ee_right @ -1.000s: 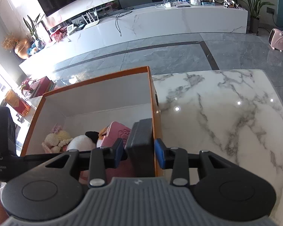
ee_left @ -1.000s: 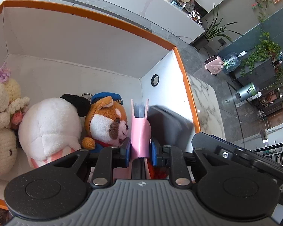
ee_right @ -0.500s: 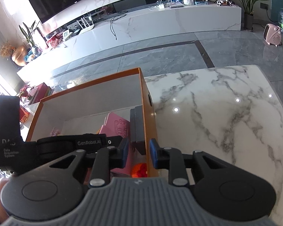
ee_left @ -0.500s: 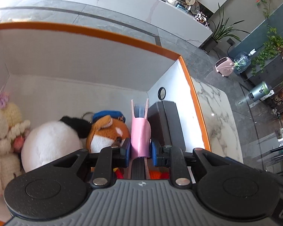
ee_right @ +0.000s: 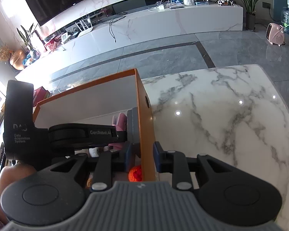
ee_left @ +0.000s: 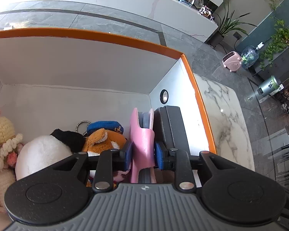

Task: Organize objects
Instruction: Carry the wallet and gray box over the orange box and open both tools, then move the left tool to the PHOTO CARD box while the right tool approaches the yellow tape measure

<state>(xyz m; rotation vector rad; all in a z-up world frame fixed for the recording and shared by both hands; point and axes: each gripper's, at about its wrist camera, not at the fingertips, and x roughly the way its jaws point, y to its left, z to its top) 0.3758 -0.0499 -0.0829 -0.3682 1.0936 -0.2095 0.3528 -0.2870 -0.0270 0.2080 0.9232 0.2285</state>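
Left jaws clamp pink notebook (ee_left: 142, 144) beside grey case (ee_left: 171, 127); right jaws open astride box wall (ee_right: 144, 127).

The right gripper (ee_right: 141, 156) is straddling the orange box (ee_right: 144, 119) wall, fingers apart. At nine o'clock the left gripper (ee_right: 82, 133) is reaching in toward a pink notebook (ee_right: 120, 122). The marble table (ee_right: 221, 115) is spreading toward three o'clock.

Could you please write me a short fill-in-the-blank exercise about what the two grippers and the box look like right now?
1. The left gripper is shut on the ____ notebook.
2. The grey case stands between the notebook and the box's ____ wall.
3. The right gripper straddles the box wall, its jaws ____.
4. The box rim is ____.

Missing words: pink; right; open; orange
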